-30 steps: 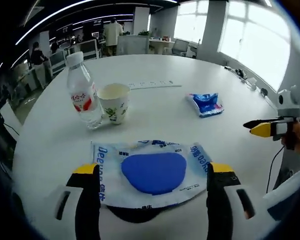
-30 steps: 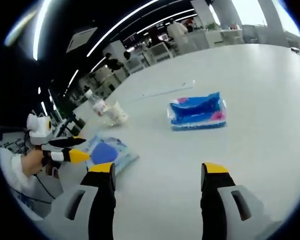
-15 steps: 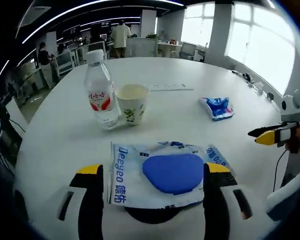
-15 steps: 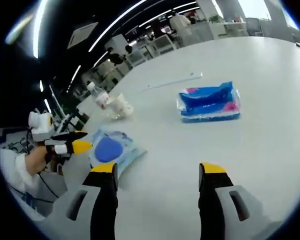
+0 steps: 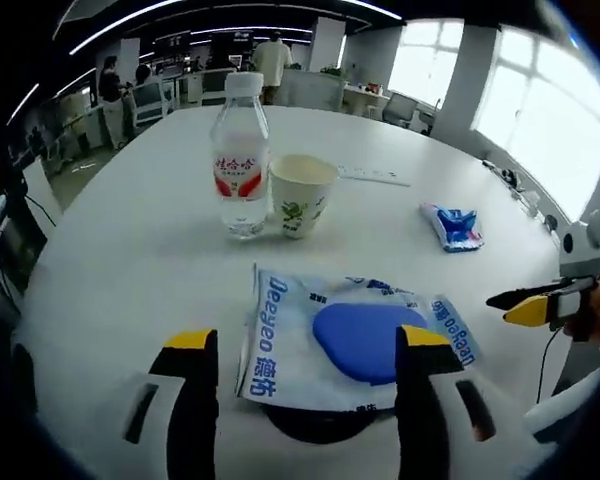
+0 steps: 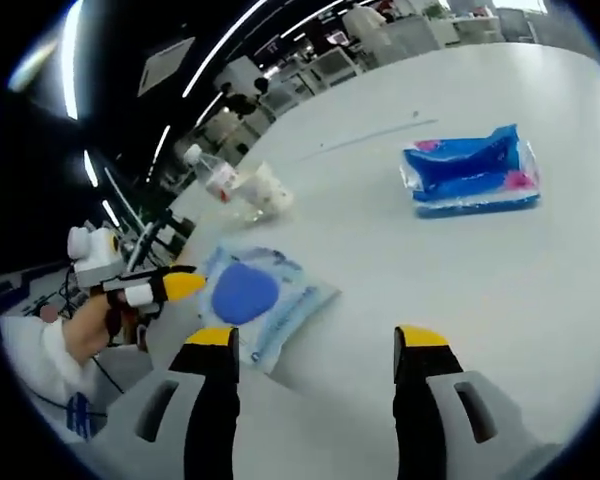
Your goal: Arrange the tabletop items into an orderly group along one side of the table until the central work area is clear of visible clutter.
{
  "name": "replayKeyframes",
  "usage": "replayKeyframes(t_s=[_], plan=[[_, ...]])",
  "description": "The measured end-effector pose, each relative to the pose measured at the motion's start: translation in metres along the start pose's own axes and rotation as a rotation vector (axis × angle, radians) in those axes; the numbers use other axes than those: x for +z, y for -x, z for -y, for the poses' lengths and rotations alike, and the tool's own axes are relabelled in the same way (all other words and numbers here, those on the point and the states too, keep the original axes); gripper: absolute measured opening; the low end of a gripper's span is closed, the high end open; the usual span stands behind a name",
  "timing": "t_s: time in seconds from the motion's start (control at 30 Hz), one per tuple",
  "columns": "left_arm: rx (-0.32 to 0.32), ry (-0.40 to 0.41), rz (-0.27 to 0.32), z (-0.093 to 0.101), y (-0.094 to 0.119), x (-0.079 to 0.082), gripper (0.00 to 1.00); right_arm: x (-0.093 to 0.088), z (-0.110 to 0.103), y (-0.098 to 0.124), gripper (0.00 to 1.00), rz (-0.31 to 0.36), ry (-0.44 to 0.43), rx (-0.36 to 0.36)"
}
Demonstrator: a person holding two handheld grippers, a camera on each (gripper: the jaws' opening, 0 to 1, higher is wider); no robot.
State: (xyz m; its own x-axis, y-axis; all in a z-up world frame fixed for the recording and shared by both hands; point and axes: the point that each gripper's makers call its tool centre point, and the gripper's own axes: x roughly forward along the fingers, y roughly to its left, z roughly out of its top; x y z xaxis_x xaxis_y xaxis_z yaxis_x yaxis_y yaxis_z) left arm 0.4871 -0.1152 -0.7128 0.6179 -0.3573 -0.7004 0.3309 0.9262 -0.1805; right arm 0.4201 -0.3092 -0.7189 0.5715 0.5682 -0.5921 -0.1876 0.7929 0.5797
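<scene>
A white wet-wipes pack with a blue lid (image 5: 355,340) lies flat on the round white table (image 5: 120,250), between the jaws of my left gripper (image 5: 302,338), which is wide open around it. Beyond it stand a clear water bottle (image 5: 242,160) and a paper cup (image 5: 302,195), touching side by side. A blue tissue pack (image 5: 454,225) lies far right. In the right gripper view, my right gripper (image 6: 316,338) is open over bare table, the wipes pack (image 6: 260,300) just ahead on the left and the tissue pack (image 6: 470,170) at upper right.
A thin white strip (image 5: 375,175) lies on the far side of the table. The right gripper (image 5: 528,305) enters the left gripper view by the table's right edge. Desks, chairs and people fill the office behind. The bottle (image 6: 212,175) and cup (image 6: 270,195) stand far left.
Both cameras have swung: in the left gripper view the wipes pack has drifted right and the bottle and cup look nearer. The items themselves lie where they were. Both grippers stay open.
</scene>
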Motion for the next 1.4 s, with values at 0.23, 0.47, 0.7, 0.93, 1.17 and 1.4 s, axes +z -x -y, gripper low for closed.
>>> replayKeyframes(t_s=[0.23,0.47,0.7,0.93,1.17,1.4], plan=[[0.008,0.072,-0.001,-0.01,-0.003,-0.002,0.56,-0.009,-0.021,-0.018,0.57,-0.049,0.008,0.051],[0.0,0.117,-0.005,-0.013,-0.003,-0.01,0.46,-0.035,-0.023,-0.03,0.52,-0.126,-0.008,0.042],[0.019,0.133,-0.018,-0.02,-0.001,-0.019,0.39,-0.038,-0.024,-0.035,0.42,-0.129,-0.065,0.057],[0.015,0.148,-0.02,-0.02,0.0,-0.025,0.15,-0.038,-0.029,-0.037,0.12,-0.133,-0.08,0.074],[0.04,0.133,-0.004,-0.021,0.002,-0.025,0.05,-0.038,-0.024,-0.038,0.04,-0.135,-0.063,0.06],[0.02,0.09,0.031,-0.009,0.003,-0.009,0.0,-0.024,-0.017,-0.031,0.01,-0.102,-0.025,0.031]])
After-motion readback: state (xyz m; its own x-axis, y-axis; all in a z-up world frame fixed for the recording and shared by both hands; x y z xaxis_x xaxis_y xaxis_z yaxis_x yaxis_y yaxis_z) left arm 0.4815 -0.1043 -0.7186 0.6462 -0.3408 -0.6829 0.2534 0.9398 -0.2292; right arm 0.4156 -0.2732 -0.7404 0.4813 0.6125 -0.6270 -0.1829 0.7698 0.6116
